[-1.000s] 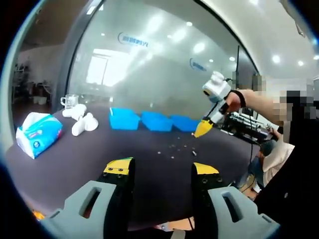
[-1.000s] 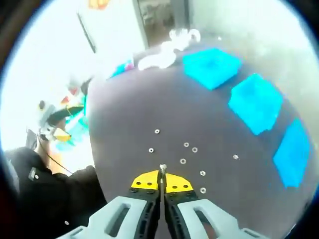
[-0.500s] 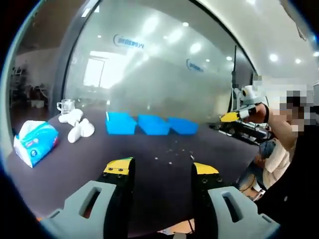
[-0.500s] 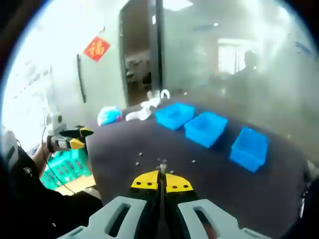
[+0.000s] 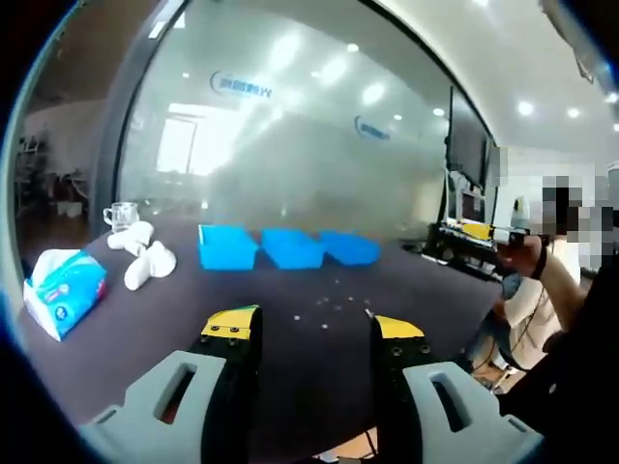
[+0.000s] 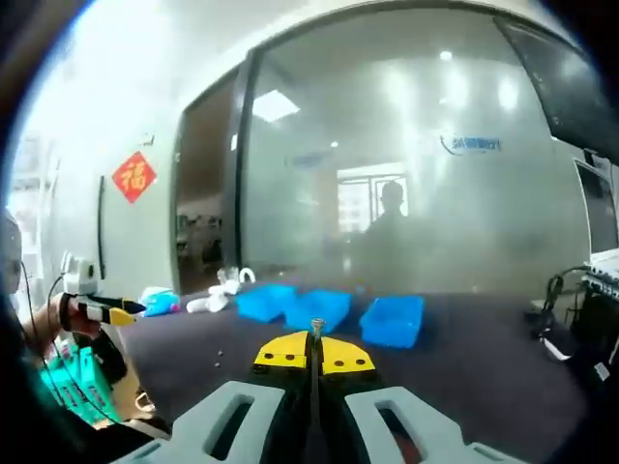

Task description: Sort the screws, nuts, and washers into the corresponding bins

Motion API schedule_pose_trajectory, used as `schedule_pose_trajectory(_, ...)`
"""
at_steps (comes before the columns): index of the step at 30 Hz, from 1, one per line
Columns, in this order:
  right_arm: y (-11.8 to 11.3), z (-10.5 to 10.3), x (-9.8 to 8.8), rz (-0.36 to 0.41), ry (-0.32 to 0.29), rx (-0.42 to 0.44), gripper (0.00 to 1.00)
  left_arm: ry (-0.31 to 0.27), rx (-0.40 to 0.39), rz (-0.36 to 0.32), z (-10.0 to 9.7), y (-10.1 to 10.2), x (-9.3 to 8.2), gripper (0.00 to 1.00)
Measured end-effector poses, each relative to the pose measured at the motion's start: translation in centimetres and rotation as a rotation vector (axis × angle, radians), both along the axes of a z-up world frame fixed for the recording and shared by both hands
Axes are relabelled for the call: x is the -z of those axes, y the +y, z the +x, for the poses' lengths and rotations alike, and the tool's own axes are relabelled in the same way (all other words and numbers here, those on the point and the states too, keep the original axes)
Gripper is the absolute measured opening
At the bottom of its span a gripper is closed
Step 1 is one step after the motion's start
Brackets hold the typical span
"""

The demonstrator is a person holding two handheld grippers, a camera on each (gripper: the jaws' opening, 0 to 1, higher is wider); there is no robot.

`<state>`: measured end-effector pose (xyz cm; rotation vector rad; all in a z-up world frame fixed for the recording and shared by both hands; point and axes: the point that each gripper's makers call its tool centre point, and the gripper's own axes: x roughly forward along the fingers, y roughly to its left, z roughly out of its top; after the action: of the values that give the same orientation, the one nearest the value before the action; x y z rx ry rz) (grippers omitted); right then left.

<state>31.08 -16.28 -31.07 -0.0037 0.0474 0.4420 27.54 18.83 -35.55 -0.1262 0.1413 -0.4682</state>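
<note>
Over table (image 6: 464, 372), screw (image 6: 315, 328) between claw (image 6: 314, 350) tips

A dark worktop (image 5: 145, 319) carries everything. In the left gripper view three blue bins (image 5: 290, 247) stand in a row near its far edge, just beside one another. Left of them lie white, rounded things (image 5: 145, 263), too blurred to tell what, with a clear glass mug (image 5: 120, 214) behind them. A tissue pack (image 5: 61, 289) lies near the left edge. Small bits of hardware (image 5: 334, 303) are scattered on the bare top in front of the bins, too small to tell apart.
</note>
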Motion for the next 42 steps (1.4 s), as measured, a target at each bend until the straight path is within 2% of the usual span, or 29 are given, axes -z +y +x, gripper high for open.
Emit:
schedule_pose_trajectory(2,-0.4,-0.5,0.7,0.007,-0.011,0.02,0.0,-0.003,0.004,0.004,0.0,-0.1,-0.1,0.41)
schedule_pose_trajectory(3,-0.3,-0.7,0.8,0.004,-0.041,0.012,0.0,-0.006,0.01,0.011,-0.1,-0.2,-0.1,0.41)
schedule_pose_trajectory(6,-0.3,-1.0,1.8,0.003,-0.023,0.02,0.0,-0.006,0.026,0.018,-0.2,-0.6,-0.1,0.41)
schedule_pose_trajectory(12,-0.9,-0.5,1.5,-0.003,-0.039,0.057,0.0,-0.006,0.037,0.021,-0.4,-0.9,0.0,0.41)
schedule_pose_trajectory(17,-1.3,1.1,0.6,-0.001,-0.054,0.074,0.0,-0.006,0.038,0.023,-0.5,-0.8,0.1,0.41)
schedule_pose_trajectory(24,-1.8,5.2,-0.7,-0.017,-0.072,0.092,0.0,-0.006,0.034,0.029,-0.8,-0.7,0.3,0.41)
schedule_pose_trajectory(30,-1.2,9.0,-1.8,-0.02,-0.055,0.072,0.0,0.001,0.031,0.026,-1.0,-0.8,0.6,0.41)
schedule_pose_trajectory(35,-0.7,14.0,-2.7,-0.057,-0.041,0.068,0.0,-0.004,0.023,0.019,-0.9,-0.7,0.4,0.41)
schedule_pose_trajectory(42,-0.2,20.2,-1.6,-0.096,0.037,0.067,0.0,-0.024,0.013,0.026,-1.2,-0.4,-0.7,0.41)
